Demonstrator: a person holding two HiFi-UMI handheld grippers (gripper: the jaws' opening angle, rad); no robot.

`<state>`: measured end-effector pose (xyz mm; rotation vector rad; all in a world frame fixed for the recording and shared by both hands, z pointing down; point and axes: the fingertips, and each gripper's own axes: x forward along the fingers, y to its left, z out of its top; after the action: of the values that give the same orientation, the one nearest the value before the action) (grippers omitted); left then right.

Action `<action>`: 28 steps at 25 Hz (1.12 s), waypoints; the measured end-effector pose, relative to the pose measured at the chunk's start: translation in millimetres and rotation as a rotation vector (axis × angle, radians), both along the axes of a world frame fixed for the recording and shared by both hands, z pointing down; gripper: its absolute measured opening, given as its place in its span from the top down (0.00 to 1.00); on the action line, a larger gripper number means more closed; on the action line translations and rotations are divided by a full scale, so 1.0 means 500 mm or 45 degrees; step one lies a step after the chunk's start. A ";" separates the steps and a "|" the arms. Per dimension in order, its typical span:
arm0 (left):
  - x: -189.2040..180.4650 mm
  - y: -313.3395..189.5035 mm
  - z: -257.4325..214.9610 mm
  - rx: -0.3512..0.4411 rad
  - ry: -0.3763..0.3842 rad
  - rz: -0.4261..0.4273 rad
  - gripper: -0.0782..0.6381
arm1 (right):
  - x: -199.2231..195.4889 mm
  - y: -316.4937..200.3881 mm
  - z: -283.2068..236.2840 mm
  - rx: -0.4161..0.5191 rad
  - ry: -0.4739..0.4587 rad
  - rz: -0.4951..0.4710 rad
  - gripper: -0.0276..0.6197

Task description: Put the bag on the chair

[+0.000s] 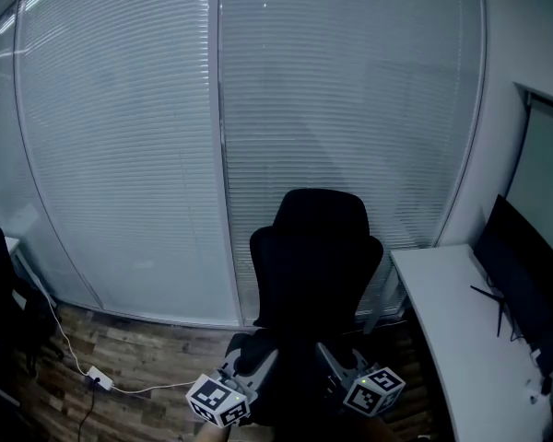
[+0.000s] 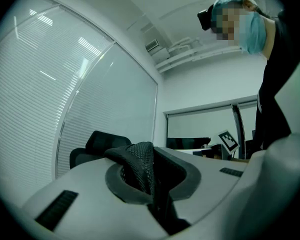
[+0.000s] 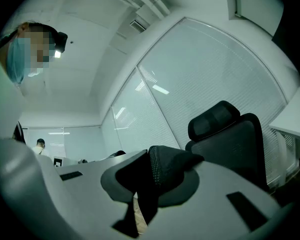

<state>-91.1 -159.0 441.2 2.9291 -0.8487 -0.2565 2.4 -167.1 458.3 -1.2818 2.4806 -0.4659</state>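
Transfer incomplete: left claw (image 2: pixel 152 184) and right claw (image 3: pixel 150 181) each clamp black mesh of the bag (image 2: pixel 140 159) — held at lower centre of the head view, before the chair (image 1: pixel 319 247). Remaining: set down, release.

Setting: office. Evidence: tall glass partition walls (image 1: pixel 120 155) with closed slat blinds (image 1: pixel 350 109), black mesh office chair (image 1: pixel 318 256) with headrest, white desk (image 1: pixel 447 339) carrying a dark monitor (image 1: pixel 525 274), wood-plank floor (image 1: pixel 138 348), ceiling air vent (image 2: pixel 151 45).
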 end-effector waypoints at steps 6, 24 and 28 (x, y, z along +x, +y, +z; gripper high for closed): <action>-0.008 -0.072 0.012 -0.007 0.029 -0.008 0.83 | -0.006 -0.079 0.001 -0.007 0.014 0.004 0.86; 0.044 -0.332 0.014 -0.056 0.064 -0.166 0.83 | 0.040 -0.387 -0.003 -0.007 -0.007 -0.163 0.86; 0.062 -0.387 0.021 -0.105 0.049 -0.199 0.83 | 0.055 -0.448 0.008 -0.015 -0.007 -0.185 0.86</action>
<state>-60.3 -352.6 451.6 2.7763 -1.0572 -0.2796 29.7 -391.3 462.4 -1.1072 2.5808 -0.5188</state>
